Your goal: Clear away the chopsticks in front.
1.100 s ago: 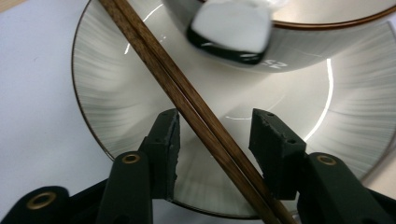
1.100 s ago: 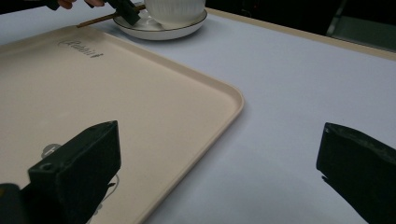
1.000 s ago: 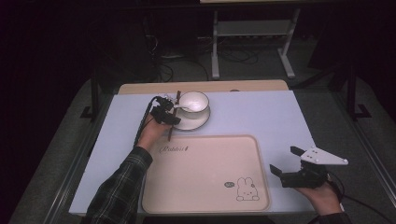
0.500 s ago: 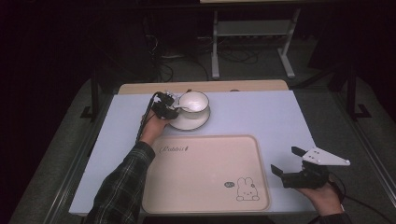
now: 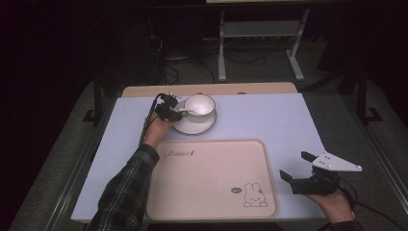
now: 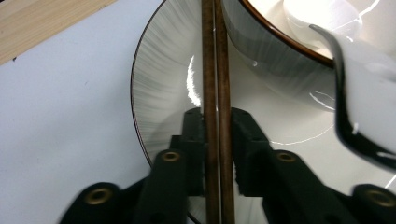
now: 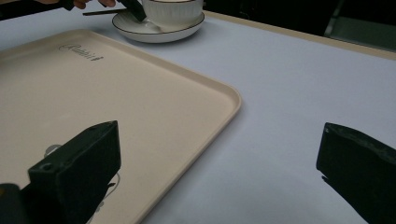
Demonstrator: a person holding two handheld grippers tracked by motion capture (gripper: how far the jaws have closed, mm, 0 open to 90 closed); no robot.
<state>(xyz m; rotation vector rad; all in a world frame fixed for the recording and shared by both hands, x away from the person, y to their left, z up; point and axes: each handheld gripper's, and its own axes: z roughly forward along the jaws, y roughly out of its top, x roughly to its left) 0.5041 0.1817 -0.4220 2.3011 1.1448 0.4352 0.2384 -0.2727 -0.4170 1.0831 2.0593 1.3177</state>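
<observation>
Our left gripper [image 6: 217, 135] has its fingers [image 6: 194, 140] shut tight on the chopsticks [image 6: 215, 70], which lie between them over the saucer [image 6: 159, 88], beside the bowl [image 5: 199, 106]. We should lift them slowly and keep them level. Our right gripper [image 5: 302, 169] waits open.

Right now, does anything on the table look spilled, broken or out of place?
Nothing stands out. The bowl sits upright on its saucer, and the left tool is shut on a pair of chopsticks over the saucer.
</observation>
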